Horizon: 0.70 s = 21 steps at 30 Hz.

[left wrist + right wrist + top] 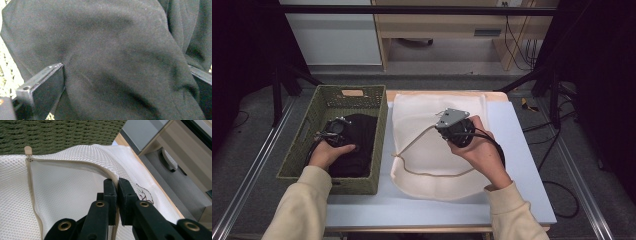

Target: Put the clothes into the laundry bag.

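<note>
Right gripper (117, 185) jaws clamping mesh bag (75, 185) zipper edge, left gripper (125, 82) jaws apart astride black garment (112, 50) in basket (379, 130).

On the table (522, 150), the basket (302, 145) sits left with the garment (357, 145) inside; the mesh bag (432, 150) lies just right of it.

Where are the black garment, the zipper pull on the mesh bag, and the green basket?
black garment (120, 57), left gripper view, on the bulging fold between the jaws.
zipper pull (28, 150), right gripper view, on the beige tab at the zip's end.
green basket (382, 135), high view, on its right woven wall.
</note>
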Each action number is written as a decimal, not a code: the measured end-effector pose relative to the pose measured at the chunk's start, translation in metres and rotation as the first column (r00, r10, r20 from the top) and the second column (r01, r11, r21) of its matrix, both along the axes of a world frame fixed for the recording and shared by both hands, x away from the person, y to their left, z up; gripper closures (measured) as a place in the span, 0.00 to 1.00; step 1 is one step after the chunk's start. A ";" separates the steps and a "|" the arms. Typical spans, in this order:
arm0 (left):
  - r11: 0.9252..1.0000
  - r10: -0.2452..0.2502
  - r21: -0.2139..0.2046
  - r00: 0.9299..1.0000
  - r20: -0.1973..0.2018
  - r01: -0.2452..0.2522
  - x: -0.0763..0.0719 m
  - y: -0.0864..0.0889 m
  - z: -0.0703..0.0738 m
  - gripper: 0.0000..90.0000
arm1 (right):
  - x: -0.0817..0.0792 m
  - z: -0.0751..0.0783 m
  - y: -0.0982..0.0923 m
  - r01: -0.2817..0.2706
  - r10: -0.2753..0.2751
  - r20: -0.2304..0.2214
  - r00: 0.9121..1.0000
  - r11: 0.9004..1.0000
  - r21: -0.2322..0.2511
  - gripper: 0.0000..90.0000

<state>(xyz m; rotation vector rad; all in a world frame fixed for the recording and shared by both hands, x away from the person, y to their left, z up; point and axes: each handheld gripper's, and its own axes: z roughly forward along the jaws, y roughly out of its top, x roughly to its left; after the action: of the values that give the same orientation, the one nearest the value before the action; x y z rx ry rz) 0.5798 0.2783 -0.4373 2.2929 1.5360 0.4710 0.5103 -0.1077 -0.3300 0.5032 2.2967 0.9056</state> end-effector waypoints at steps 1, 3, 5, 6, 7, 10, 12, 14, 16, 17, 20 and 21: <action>1.000 -0.003 -0.002 1.000 0.001 0.003 0.000 0.000 0.000 0.00 | 0.000 0.000 0.000 0.000 0.000 -0.001 1.000 1.000 0.000 0.95; 1.000 -0.014 -0.006 1.000 0.005 0.014 0.000 0.001 0.000 0.00 | 0.000 0.000 0.000 0.001 -0.001 -0.002 1.000 1.000 0.000 0.95; 1.000 -0.016 -0.009 1.000 0.004 0.016 0.000 0.002 0.000 0.00 | 0.000 0.000 0.000 -0.001 0.001 -0.001 1.000 1.000 -0.001 0.95; 1.000 -0.017 -0.011 1.000 0.004 0.017 0.000 0.002 -0.001 0.00 | 0.000 0.000 0.000 -0.002 0.002 -0.001 1.000 1.000 -0.002 0.95; 1.000 -0.017 -0.012 1.000 0.003 0.018 0.000 0.002 -0.001 0.00 | 0.000 0.000 0.000 -0.001 0.001 -0.002 1.000 1.000 -0.001 0.95; 1.000 -0.015 -0.018 1.000 0.000 0.015 0.001 0.002 -0.002 0.00 | 0.000 0.000 0.000 -0.002 0.002 -0.001 1.000 1.000 0.000 0.95; 1.000 -0.016 -0.021 1.000 0.001 0.016 0.001 0.002 -0.002 0.00 | -0.001 0.000 0.000 -0.002 0.002 -0.001 1.000 1.000 -0.003 0.95; 1.000 -0.016 -0.020 1.000 0.002 0.016 0.001 0.002 -0.002 0.00 | -0.001 0.000 0.000 -0.004 0.004 -0.001 1.000 1.000 -0.004 0.95; 1.000 -0.015 -0.021 1.000 0.002 0.015 0.001 0.002 -0.002 0.00 | -0.001 0.000 0.000 -0.005 0.005 -0.002 1.000 1.000 -0.005 0.95; 1.000 -0.016 -0.023 1.000 0.003 0.016 0.001 0.002 -0.002 0.00 | -0.001 0.000 0.001 -0.005 0.005 -0.004 1.000 1.000 -0.005 0.95; 1.000 -0.013 -0.024 1.000 0.002 0.013 0.001 0.002 -0.002 0.00 | -0.001 0.000 0.001 -0.005 0.005 -0.004 1.000 1.000 -0.005 0.95; 1.000 -0.013 -0.024 1.000 0.002 0.013 0.001 0.002 -0.002 0.00 | -0.001 0.000 0.001 -0.005 0.005 -0.004 1.000 1.000 -0.005 0.95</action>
<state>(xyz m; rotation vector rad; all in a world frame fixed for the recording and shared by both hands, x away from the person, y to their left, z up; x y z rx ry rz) 0.5805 0.2805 -0.4396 2.2823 1.5167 0.4494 0.5097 -0.1067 -0.3304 0.4976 2.3040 0.9024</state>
